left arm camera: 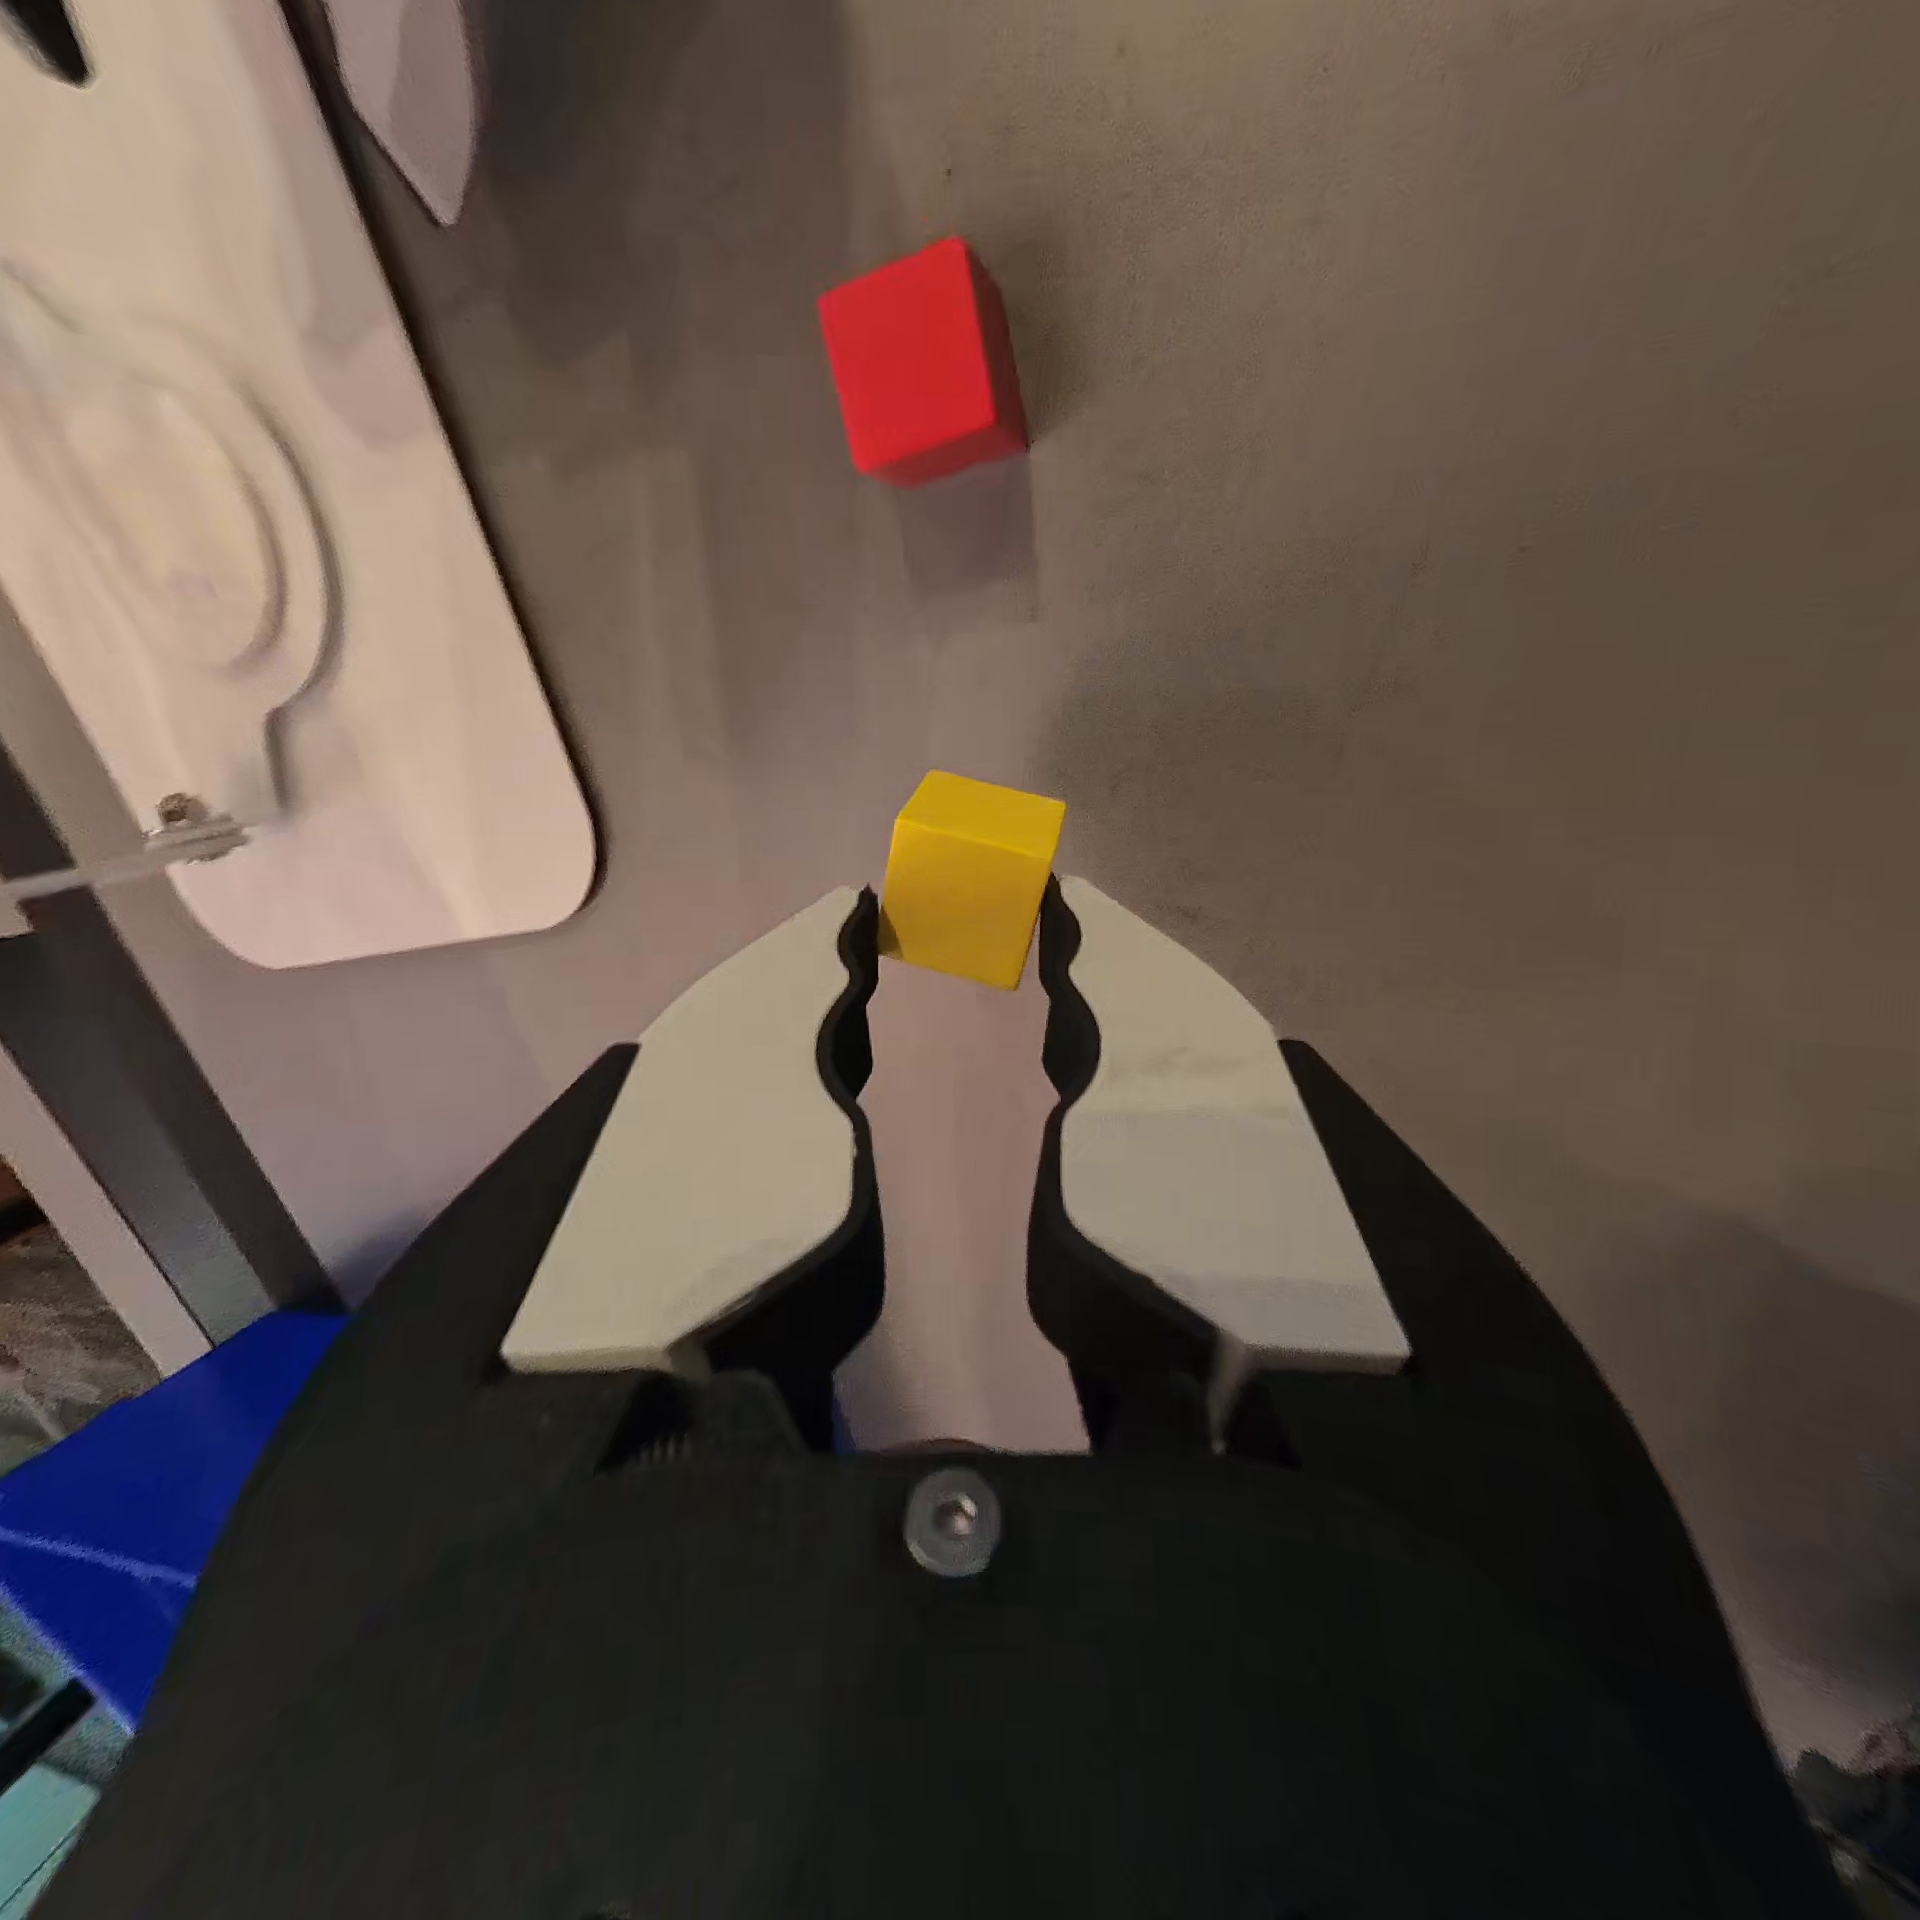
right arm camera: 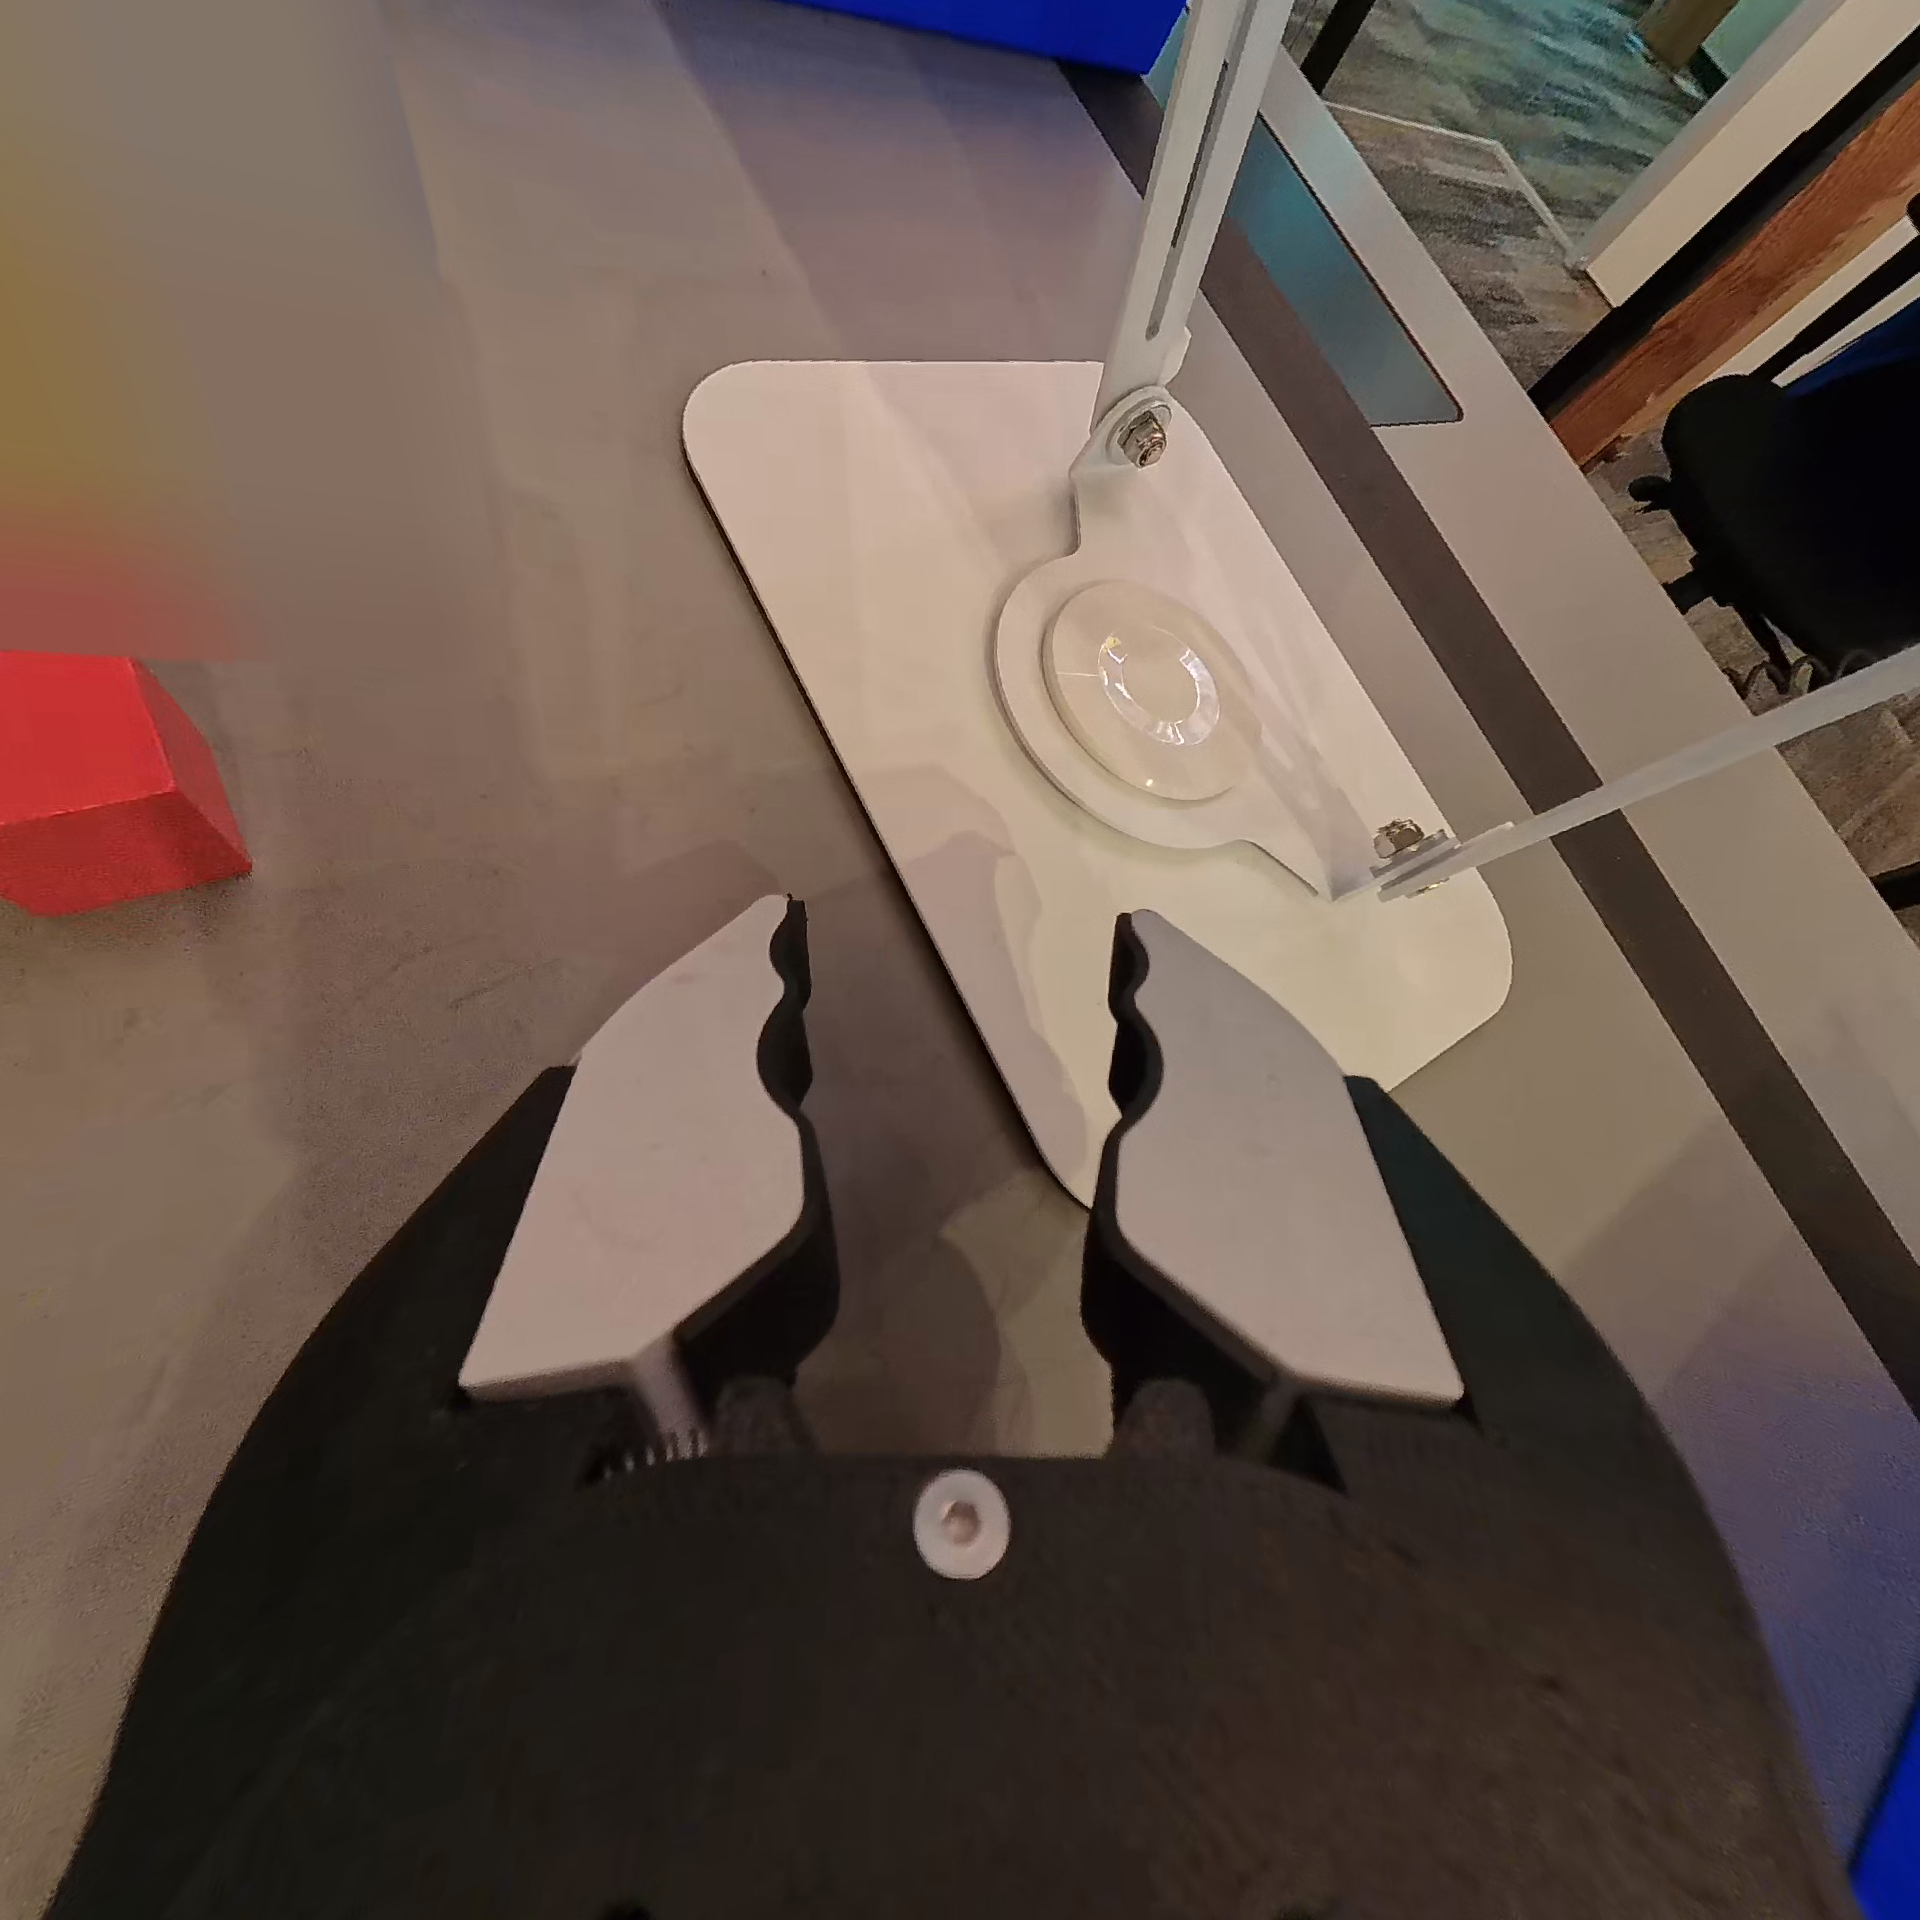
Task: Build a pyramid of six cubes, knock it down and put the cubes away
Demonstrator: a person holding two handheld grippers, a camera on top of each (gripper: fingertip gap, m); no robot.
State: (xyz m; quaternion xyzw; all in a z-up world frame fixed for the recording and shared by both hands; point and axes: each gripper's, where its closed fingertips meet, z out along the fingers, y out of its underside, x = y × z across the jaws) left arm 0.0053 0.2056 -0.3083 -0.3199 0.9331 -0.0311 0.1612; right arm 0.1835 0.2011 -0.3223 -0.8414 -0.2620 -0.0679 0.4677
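In the left wrist view, a blue bin [left arm camera: 135, 1496] is seen at the lower left edge, and above it a white base plate [left arm camera: 312, 644] with a round raised fitting lies flat on the grey table [left arm camera: 1455, 520]. A thin white strut is bolted to the plate near its lower corner. Toward the middle, the left gripper [left arm camera: 958, 914] is closed to a narrow gap on a yellow cube [left arm camera: 971, 883]; its black pads are pressed against the cube's two opposite sides, and the cube is carried slightly tilted at the very fingertips, above the table. Farther ahead, well apart from the held cube, a red cube [left arm camera: 920, 364] rests on the table with its shadow falling toward the gripper.

In the right wrist view, the red cube [right arm camera: 99, 779] is cut off by the left edge (a blurred patch lies just above it). To its right the right gripper [right arm camera: 961, 935] is held wide apart, with only table and plate seen between its fingers [right arm camera: 727, 997]. The right fingertip overlaps the near edge of the white base plate [right arm camera: 883, 582], on which the round clear fitting [right arm camera: 1138, 691] is mounted. Two white struts [right arm camera: 1184, 177] rise from bolted brackets on the plate, and beyond the table's right edge a dark office chair [right arm camera: 1787, 499] is seen on the patterned floor
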